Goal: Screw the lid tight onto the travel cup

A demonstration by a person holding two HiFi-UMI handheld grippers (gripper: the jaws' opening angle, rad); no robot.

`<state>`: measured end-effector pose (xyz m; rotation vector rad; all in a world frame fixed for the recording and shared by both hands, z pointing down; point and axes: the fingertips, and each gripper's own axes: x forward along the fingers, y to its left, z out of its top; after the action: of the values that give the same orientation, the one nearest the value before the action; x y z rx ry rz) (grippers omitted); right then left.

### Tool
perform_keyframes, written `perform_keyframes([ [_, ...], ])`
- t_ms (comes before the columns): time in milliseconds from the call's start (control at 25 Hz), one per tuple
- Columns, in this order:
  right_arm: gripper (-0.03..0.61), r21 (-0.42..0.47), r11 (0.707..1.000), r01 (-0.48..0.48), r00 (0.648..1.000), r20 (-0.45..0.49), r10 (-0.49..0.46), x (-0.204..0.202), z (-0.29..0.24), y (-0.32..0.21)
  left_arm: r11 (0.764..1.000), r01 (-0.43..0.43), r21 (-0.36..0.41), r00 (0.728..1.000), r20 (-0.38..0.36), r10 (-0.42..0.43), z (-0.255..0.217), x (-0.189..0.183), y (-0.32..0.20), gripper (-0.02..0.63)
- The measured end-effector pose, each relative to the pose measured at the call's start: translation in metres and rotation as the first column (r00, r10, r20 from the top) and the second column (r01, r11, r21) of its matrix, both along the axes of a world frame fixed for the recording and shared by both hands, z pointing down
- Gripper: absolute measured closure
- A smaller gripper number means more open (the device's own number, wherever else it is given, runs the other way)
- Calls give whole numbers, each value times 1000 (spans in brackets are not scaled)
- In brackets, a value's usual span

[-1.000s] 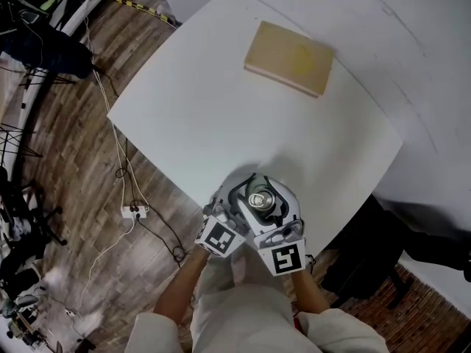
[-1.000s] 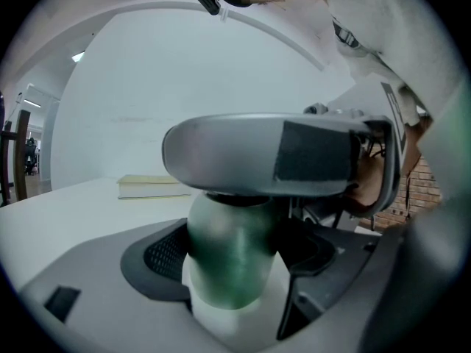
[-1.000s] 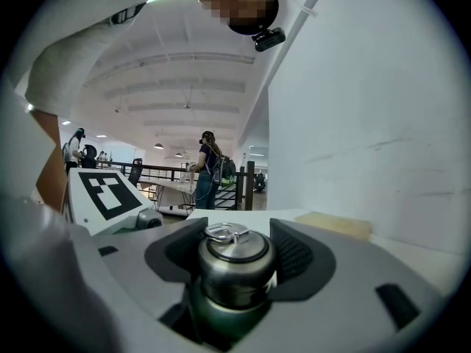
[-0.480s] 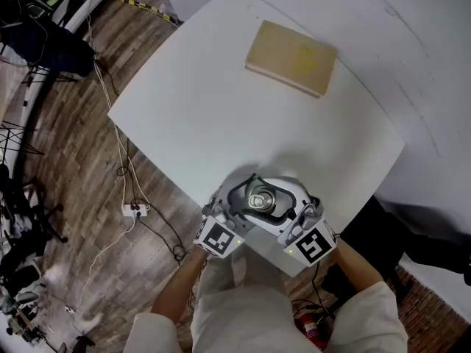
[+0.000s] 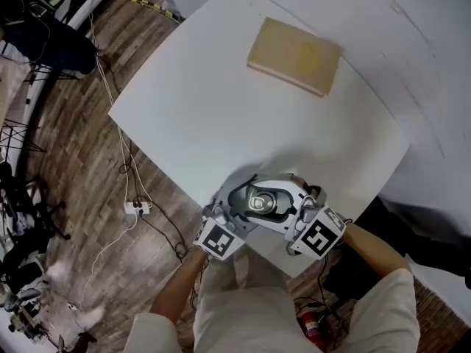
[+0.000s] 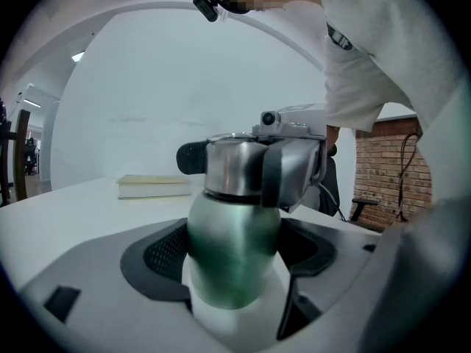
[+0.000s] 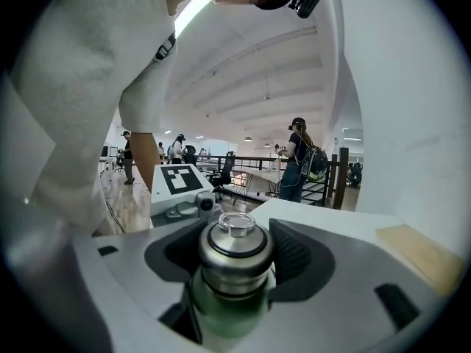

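So the white worktop (image 5: 221, 116) is mostly bare. The only other thing on it is a book (image 5: 294, 54) parked well away at the far side, where it's not in the way of anything. All the action is squeezed up at the near edge, right in front of the person, I'd guess because that's where both hands get the most leverage.

The cup (image 7: 224, 315) stands upright there, with both tools coming in at it from either side. The left tongs (image 6: 234, 259) are clamped round the green body, low down and well under the steel collar. That grip looks like pure anchoring to me: hold the cup so it can't spin when the top gets turned.

The right tongs (image 7: 237, 256) sit higher and come in from the opposite side. Their jaws have just been closing, and the lid (image 6: 232, 168) is between them with the dark pads against its steel sides, so I'd call that a fresh bite on the lid. Splitting it this way makes sense, one tool per part, so the twist goes into the thread and not into the whole cup.

The lid itself sits square on the neck, with the little clear knob on top pointing straight up. I can't tell from here how much thread is left. My read is that we're mid-tightening, and the next turn needs the lower grip not to slip.
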<state>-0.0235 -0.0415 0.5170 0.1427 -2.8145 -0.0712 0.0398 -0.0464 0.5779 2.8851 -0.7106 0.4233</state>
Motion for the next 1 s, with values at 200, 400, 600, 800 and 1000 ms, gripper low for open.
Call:
perform_keyframes([
  [200, 324, 18, 995, -101, 994, 33, 100, 0, -1, -4, 1000, -1, -3, 1000, 3, 1, 1, 0, 1, 264],
  [400, 325, -15, 940, -341, 939, 40, 342, 6, 4, -12, 1000, 3, -8, 1000, 4, -3, 3, 0, 1, 264],
  [600, 325, -37, 825, -563, 825, 34, 564, 14, 8, -18, 1000, 6, -11, 1000, 0, -6, 2, 1, 1, 264],
  [800, 325, -29, 716, -698, 715, 42, 698, 18, 8, -24, 1000, 7, -11, 1000, 0, -7, 3, 0, 1, 264],
  [1000, 325, -28, 619, -785, 615, 87, 783, 21, 3, -30, 1000, 7, -11, 1000, 2, -7, 4, 0, 0, 264],
])
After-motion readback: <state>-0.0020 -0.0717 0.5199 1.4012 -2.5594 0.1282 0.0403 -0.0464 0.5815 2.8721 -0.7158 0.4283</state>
